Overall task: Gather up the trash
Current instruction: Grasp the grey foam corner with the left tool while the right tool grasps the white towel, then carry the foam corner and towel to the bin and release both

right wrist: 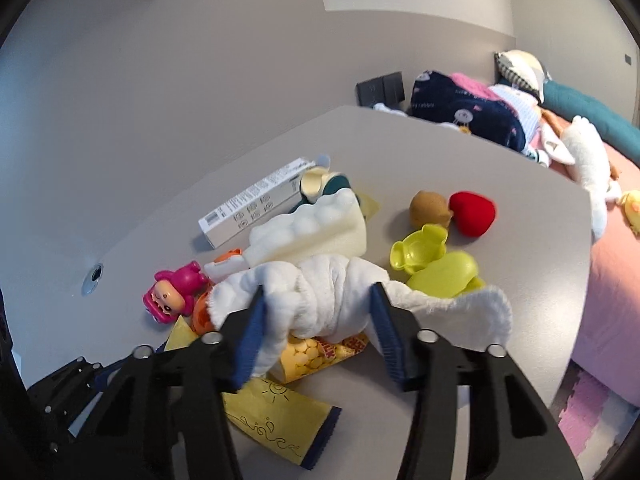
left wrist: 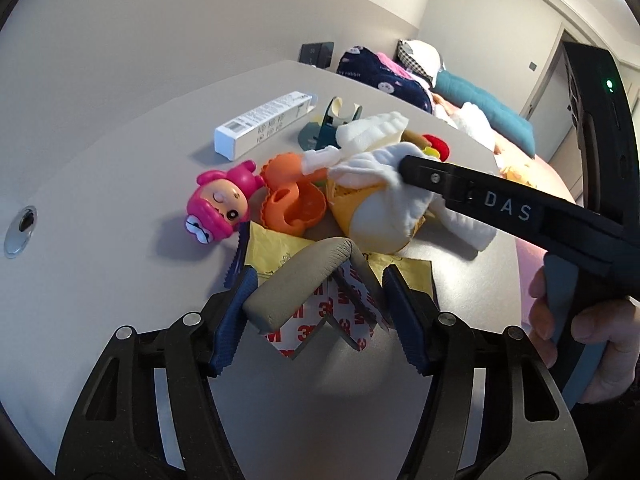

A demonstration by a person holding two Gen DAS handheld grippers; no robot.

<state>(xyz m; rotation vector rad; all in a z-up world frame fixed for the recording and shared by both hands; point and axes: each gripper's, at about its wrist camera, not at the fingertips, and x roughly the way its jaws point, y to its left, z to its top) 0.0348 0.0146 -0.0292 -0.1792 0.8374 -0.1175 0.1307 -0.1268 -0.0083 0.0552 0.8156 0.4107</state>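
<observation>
**Both tongs closing on scraps in the desk pile**

We are working with two tongs at once over a cluttered grey desk [left wrist: 120, 168]. The left gripper [left wrist: 316, 300] is clamping its blue pads on a bent grey foam strip [left wrist: 296, 276] with red-printed peel-off backing [left wrist: 320, 320] — the pads are touching the strip's two legs, so we are reading this as a hold, with the piece at the near edge of the pile, resting on a yellow paper wrapper [left wrist: 276, 248]. The right gripper [right wrist: 320, 320] is pressing half-closed on a crumpled white cloth [right wrist: 332, 292], which is lying on top of a yellow snack packet [right wrist: 316, 356] and just beside a block of white packing foam [right wrist: 316, 224].

To do this step well, we are thinking of three things:

- The foam strip is springy, so we are wanting the pads square on its legs, not on the loose backing paper, which could tear away.
- The cloth is soft and draped — it is trailing past both pads, and a lift could drag the snack packet or nudge the pink doll [right wrist: 172, 296] and the orange toy cup [left wrist: 296, 204]. Rising slowly and straight up seems wise.
- The toys are not trash, in our judgement: the red heart [right wrist: 472, 212], the green moulds [right wrist: 432, 260] and the doll should be staying where they are.

The long white box [left wrist: 264, 120] and the tape holder [left wrist: 336, 120] farther back are looking like later candidates. No bin is showing in either view, so we cannot tell where the load is going.
</observation>
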